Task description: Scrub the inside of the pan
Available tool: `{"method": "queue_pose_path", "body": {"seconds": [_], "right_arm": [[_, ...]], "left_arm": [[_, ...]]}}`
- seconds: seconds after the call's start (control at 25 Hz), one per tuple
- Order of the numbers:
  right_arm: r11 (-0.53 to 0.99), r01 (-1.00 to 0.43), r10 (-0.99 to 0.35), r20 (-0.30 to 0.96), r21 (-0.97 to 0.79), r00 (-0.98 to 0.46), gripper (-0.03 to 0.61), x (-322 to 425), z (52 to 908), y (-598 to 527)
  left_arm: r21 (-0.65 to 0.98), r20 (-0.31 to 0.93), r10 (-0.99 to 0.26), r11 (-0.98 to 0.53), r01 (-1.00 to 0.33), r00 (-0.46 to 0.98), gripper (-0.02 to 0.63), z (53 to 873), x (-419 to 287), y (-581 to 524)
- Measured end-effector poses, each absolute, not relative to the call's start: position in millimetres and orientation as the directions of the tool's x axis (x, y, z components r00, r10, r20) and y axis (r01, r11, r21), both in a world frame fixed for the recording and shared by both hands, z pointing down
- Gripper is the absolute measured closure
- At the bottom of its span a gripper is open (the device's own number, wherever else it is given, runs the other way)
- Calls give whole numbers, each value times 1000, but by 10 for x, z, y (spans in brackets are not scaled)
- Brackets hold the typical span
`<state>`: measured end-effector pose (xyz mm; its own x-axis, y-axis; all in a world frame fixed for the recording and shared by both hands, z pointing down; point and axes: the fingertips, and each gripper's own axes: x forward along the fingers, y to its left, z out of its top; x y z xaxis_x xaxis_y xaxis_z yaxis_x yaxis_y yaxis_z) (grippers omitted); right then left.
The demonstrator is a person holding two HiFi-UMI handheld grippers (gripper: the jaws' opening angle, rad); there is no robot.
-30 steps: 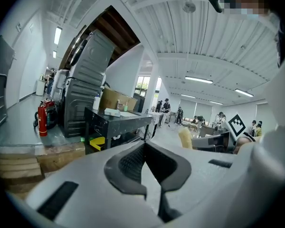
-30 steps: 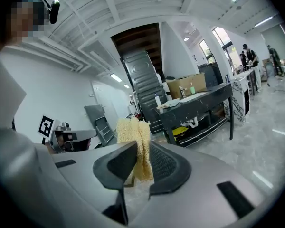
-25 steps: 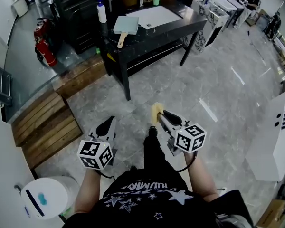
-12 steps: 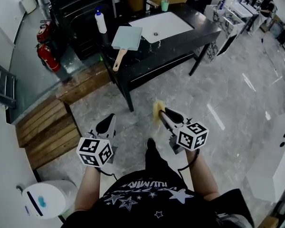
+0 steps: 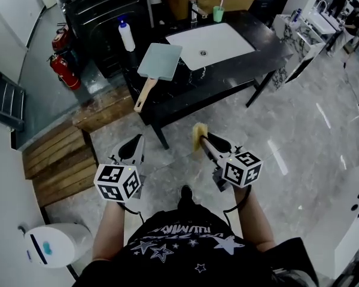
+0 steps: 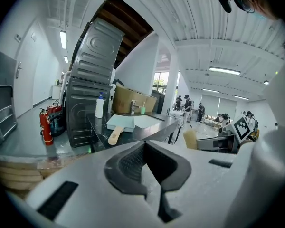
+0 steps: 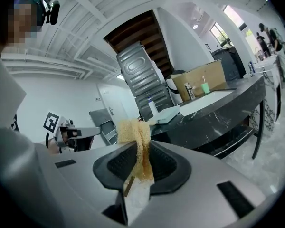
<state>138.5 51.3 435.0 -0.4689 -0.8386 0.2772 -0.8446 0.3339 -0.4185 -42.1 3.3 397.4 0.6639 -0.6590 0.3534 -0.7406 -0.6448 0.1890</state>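
Observation:
A pale blue square pan (image 5: 160, 61) with a wooden handle lies on the black counter (image 5: 239, 70) ahead, left of the white sink (image 5: 209, 43). It also shows in the left gripper view as the pan (image 6: 121, 122). My right gripper (image 5: 202, 141) is held over the floor short of the counter, shut on a yellow sponge (image 5: 197, 137). The sponge (image 7: 135, 134) stands pinched between the right gripper (image 7: 140, 151) jaws. My left gripper (image 5: 131, 147) hangs level with it on the left. The left gripper (image 6: 145, 148) jaws are shut with nothing between them.
On the counter stand a white bottle with a blue cap (image 5: 127, 36), a faucet (image 5: 195, 8) and a green cup (image 5: 218, 14). Red fire extinguishers (image 5: 63, 64) and wooden steps (image 5: 54, 154) lie to the left. A white bin (image 5: 51, 244) sits at lower left.
The counter, pan and sink have drawn nearer and lower in the head view. Both grippers keep their places and their jaws have not changed.

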Motion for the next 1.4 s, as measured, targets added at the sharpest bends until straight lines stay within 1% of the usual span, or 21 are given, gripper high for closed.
{"method": "queue_pose_path", "body": {"seconds": [0.2,0.4,0.64,0.8,0.84,0.96,1.2,1.32,1.4], "right_arm": [[380,-822,-818,261,-424,-512,502,1569,4319,183],[417,-809,-798,259,-415,-544,501,1548,4267,-60],[435,-806,-785,269,-401,-558,502,1487,4246,-326],[421,-822,-794,283,-383,-538,501,1497,4218,-574],[416,-826,-796,286,-380,-533,502,1499,4205,-647],[411,-834,-801,290,-369,-524,501,1474,4168,-898],[393,-851,-802,323,-347,-502,501,1389,4183,-1391],[391,-861,-799,345,-325,-492,502,1331,4184,-1620],[379,-871,-804,355,-313,-478,502,1305,4178,-1762]], "left_arm": [[180,365,-682,-616,-767,634,606,3937,-231,-272],[170,380,-700,-590,-789,605,606,3887,-225,-458],[192,400,-674,-601,-776,621,604,3900,-190,-736],[208,427,-648,-609,-766,631,601,3990,-169,-1001],[217,439,-637,-609,-763,633,594,4024,-166,-1069],[230,472,-603,-620,-750,643,523,4127,-164,-1271],[249,533,-535,-641,-726,656,429,4382,-180,-1605],[271,570,-480,-657,-704,667,396,4513,-167,-1749],[305,585,-440,-659,-688,681,387,4588,-142,-1832]]}}
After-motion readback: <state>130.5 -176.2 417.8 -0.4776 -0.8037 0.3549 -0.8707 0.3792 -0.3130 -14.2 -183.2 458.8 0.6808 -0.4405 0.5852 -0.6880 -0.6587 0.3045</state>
